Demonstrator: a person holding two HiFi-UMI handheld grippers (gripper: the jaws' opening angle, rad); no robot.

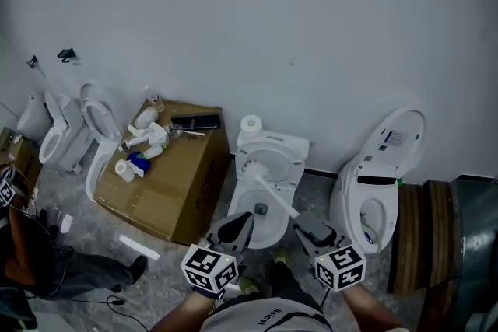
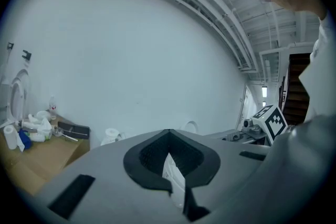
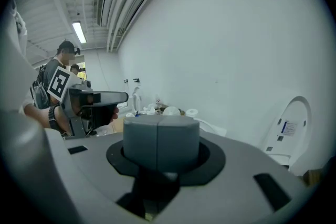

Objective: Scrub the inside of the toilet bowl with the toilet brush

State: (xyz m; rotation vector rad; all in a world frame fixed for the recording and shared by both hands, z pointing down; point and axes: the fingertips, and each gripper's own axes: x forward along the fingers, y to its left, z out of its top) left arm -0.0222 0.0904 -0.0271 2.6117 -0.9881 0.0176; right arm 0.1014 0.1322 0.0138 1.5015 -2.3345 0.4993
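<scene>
- The toilet [image 1: 289, 161] stands against the white wall [image 1: 272, 27], lid up, right in front of the person.
- The toilet brush [image 1: 274, 194] lies inside the bowl. Its bristle head is toward the back and its white handle slants out over the front right rim.
- The handle's end is close to the right gripper [image 1: 305, 228], but I cannot tell from the head view whether they touch.
- In the right gripper view, that gripper's fingers [image 3: 142, 136] are pressed flat together along a thin seam, with nothing showing between them.
- The left gripper [image 1: 243, 220] hovers over the front left of the bowl, apart from the brush.
- In the left gripper view its jaws meet at the tip. Behind the tip is a dark hollow with a narrow white sliver in it, and I cannot tell what that sliver is.
- A toilet paper roll [image 1: 250, 124] sits on the tank.
- Just left of the toilet is a cardboard box [image 1: 183, 186], with bottles, paper rolls and a dark flat item on top.
- A second toilet [image 1: 373, 190] stands to the right with its lid raised, and a third toilet [image 1: 66, 138] is at the far left.
- A seated person [image 1: 31, 260] shows at the lower left edge.
</scene>
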